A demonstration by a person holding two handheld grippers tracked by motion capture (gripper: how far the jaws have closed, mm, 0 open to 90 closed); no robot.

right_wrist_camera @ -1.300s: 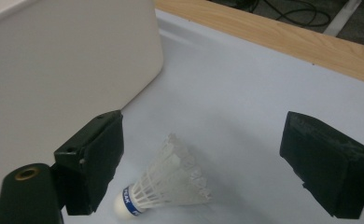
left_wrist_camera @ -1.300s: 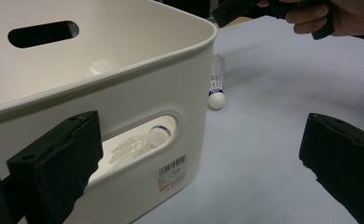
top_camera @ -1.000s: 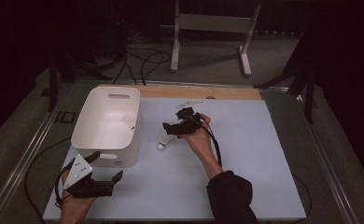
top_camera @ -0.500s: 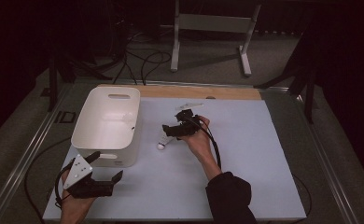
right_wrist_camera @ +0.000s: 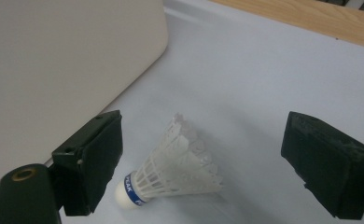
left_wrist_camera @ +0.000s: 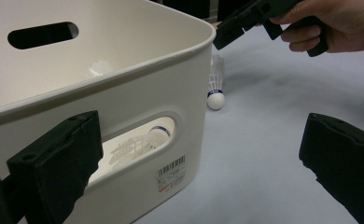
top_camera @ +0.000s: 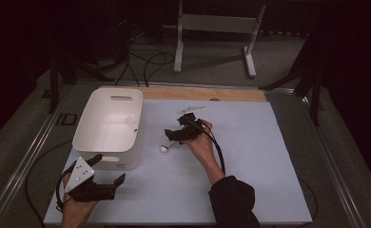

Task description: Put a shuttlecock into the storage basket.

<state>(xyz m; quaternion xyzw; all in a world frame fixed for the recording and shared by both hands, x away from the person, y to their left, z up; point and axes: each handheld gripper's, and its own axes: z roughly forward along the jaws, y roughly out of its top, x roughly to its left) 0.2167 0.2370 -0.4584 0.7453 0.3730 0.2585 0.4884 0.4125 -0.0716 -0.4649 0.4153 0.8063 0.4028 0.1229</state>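
Observation:
A white shuttlecock [right_wrist_camera: 171,172] lies on its side on the pale blue mat [top_camera: 250,161], its cork toward the white bin [top_camera: 108,126]. My right gripper [right_wrist_camera: 203,128] is open and hangs just over it, one jaw on each side, touching nothing. From above, the right gripper [top_camera: 170,137] sits just right of the shuttlecock [top_camera: 164,148]. My left gripper [top_camera: 108,169] is open at the bin's near corner, holding nothing. Its view faces the bin wall [left_wrist_camera: 124,93], where another shuttlecock [left_wrist_camera: 147,140] shows through the handle slot.
A small white object [top_camera: 190,110] lies on the mat behind the right gripper. A wooden strip [top_camera: 202,93] runs along the mat's far edge. Beyond the table stand a metal frame [top_camera: 212,28] and floor cables.
My right gripper has crept slightly left and nearer, closing in on the shuttlecock. The left gripper and the bin have stayed put.

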